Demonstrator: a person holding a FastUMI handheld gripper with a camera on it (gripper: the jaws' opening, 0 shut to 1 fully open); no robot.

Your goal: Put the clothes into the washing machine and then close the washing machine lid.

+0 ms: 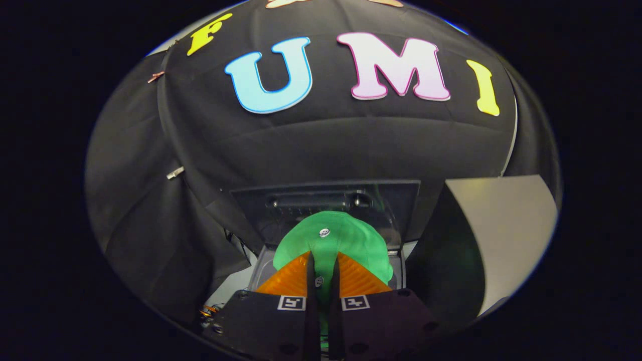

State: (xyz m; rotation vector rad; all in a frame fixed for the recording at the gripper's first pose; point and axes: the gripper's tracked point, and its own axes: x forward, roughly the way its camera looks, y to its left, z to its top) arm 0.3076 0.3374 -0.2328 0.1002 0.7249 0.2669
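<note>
the gripper [321,268] has its two fingers drawn almost together, with a narrow fold of the green garment [346,240] pinched between them, so both fingers press on the cloth. a small pale button [324,232] sits on the garment just beyond the fingertips, and a second one shows in the slit between the fingers. the rest of the garment bulges up and out past the tips in a rounded lump, spreading to left and right of them.

just beyond and below the garment is the washing machine [261,273], its pale top rim showing on either side of the cloth. its lid [326,203] stands raised at the far side, a dark-framed see-through panel. whether anything already lies in the tub cannot be told, since the garment and fingers cover the opening.

to the right of the machine stands a pale flat board [506,230]. black cloth [150,210] hangs behind and to the left.
</note>
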